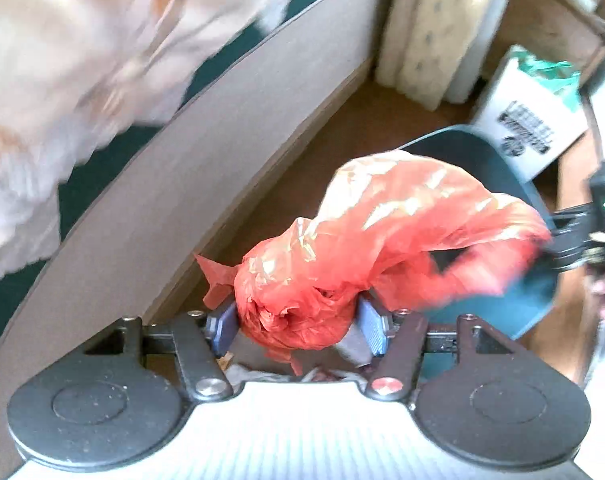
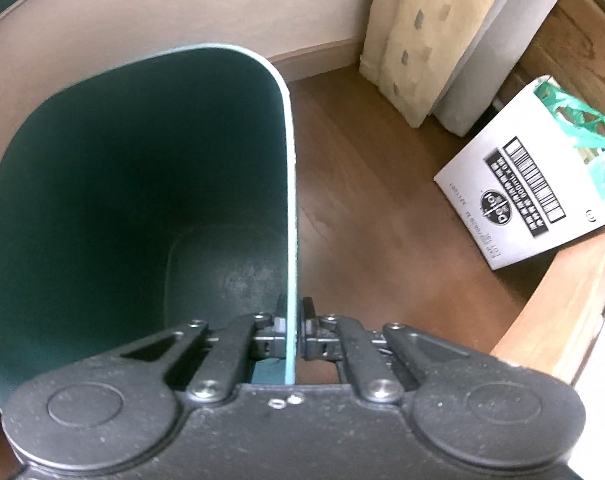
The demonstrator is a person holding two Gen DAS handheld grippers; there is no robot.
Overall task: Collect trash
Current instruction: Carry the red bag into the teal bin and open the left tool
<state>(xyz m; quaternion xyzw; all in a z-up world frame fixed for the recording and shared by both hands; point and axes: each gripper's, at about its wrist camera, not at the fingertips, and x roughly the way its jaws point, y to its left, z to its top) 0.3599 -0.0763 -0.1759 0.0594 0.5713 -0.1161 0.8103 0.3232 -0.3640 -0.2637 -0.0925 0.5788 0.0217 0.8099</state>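
A crumpled red plastic bag [image 1: 402, 216] hangs in the left wrist view, its bunched neck squeezed between the blue pads [image 1: 372, 328] of my left gripper [image 1: 297, 326], which is shut on it. The bag's far end trails over the dark green waste bin [image 1: 478, 148] below. In the right wrist view the bin [image 2: 122, 168] is seen from above with a bare bottom. My right gripper [image 2: 292, 312] is shut on the bin's thin right wall at the rim. That gripper also shows at the right edge of the left wrist view [image 1: 574, 236].
A white cardboard box [image 2: 522, 196] with a green bag in it stands on the wooden floor [image 2: 382, 220] to the right. A patterned curtain [image 2: 430, 32] hangs behind. A wooden furniture edge [image 2: 562, 312] curves at lower right. A grey panel [image 1: 222, 140] and pale cloth [image 1: 62, 60] fill the left.
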